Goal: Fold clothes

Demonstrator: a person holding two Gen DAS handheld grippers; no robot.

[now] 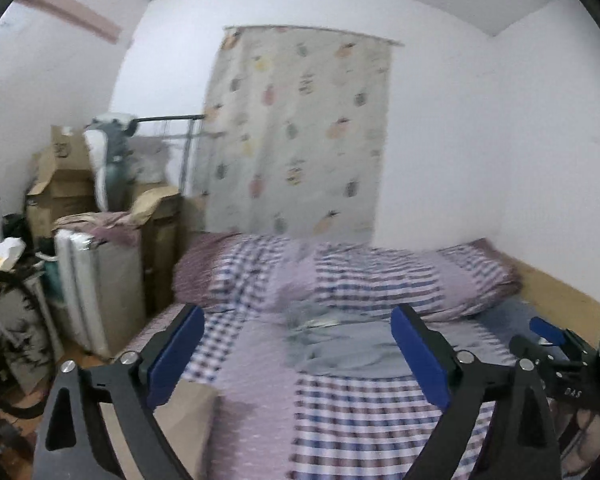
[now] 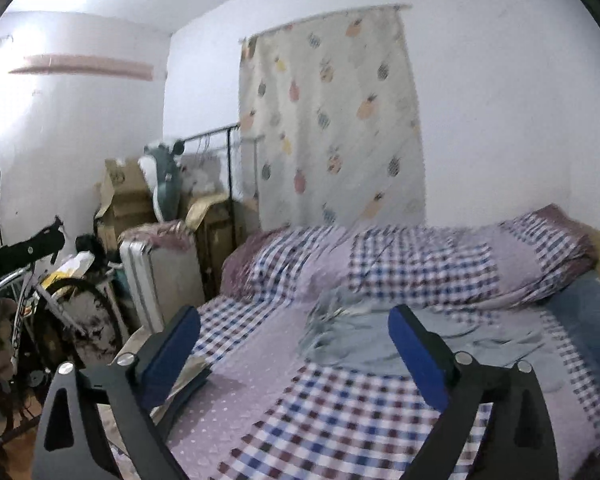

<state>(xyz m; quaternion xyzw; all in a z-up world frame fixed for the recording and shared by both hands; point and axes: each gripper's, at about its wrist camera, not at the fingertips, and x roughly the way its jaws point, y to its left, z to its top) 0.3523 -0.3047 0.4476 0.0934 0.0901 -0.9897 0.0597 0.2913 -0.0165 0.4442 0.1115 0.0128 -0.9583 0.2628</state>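
Left wrist view: my left gripper [image 1: 298,354] has its two blue pads wide apart and nothing between them. It is up in the air over the bed [image 1: 260,420]. My right gripper [image 2: 294,354] is the same, wide apart and holding nothing. In the left view I can also see part of the right gripper at the far right edge.

Past the pads, a grey-blue piece of clothing [image 2: 384,340] lies on the checked bedsheet, in the middle of the bed, just in front of the rolled-up quilt [image 2: 440,264]. It looks rumpled, with wrinkles and a bunched edge on its left side. I see no neat, flat fold. The picture is blurry, so I cannot tell what kind of clothing it is, or if part of it is folded over. I think the folding is not finished, because the cloth is messy and both grippers are away from it.

For writing, I can read "DAS" in small white letters on the black part of the right gripper in the left view. The cardboard boxes [image 1: 64,172] have marks I cannot read.
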